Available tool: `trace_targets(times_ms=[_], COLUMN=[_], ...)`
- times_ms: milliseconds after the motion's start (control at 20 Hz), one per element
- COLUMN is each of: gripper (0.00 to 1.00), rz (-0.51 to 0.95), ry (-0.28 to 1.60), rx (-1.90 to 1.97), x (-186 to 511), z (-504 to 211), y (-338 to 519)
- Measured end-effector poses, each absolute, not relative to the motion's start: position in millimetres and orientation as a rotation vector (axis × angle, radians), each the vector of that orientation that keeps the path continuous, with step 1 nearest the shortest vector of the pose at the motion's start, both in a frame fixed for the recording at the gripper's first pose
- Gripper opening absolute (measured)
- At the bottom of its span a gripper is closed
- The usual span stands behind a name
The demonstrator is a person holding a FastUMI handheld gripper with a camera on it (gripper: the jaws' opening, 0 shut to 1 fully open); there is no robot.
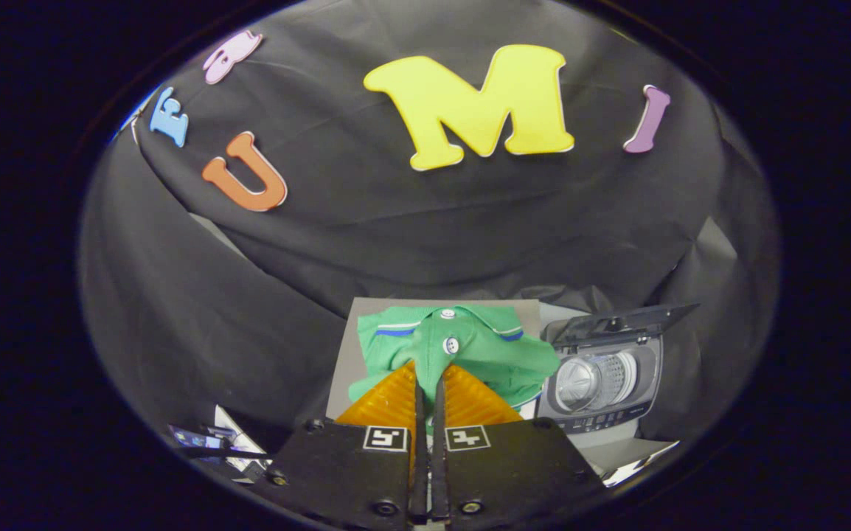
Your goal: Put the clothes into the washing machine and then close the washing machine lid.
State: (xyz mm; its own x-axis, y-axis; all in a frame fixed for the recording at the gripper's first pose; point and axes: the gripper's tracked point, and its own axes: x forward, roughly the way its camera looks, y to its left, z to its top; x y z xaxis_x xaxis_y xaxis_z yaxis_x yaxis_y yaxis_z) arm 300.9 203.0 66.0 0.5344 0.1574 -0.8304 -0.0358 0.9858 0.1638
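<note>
A small green polo shirt (470, 343) with white buttons and a blue stripe hangs bunched just ahead of my fingertips, above a grey board (348, 361). My gripper (430, 371) is shut on the shirt's fabric, which is pinched in the narrow slit between the two fingers. To the right of the shirt stands a toy top-loading washing machine (602, 383). Its lid (624, 321) is raised at the back and the steel drum (591, 380) shows open inside.
Black cloth walls surround the grey board on all sides. Some small printed cards or papers (215, 440) lie to the left of the gripper body. A pale sheet edge (636, 457) sits below the washing machine.
</note>
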Motion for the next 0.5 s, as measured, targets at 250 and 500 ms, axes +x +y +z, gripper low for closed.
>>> trace_targets(times_ms=[250,500], gripper=[0.06,0.06], rz=[0.068,0.055], ry=[0.912,0.830], rx=[0.173,0.187], x=[288.0,271.3], z=[113.9,150.2], y=[172.8,143.2])
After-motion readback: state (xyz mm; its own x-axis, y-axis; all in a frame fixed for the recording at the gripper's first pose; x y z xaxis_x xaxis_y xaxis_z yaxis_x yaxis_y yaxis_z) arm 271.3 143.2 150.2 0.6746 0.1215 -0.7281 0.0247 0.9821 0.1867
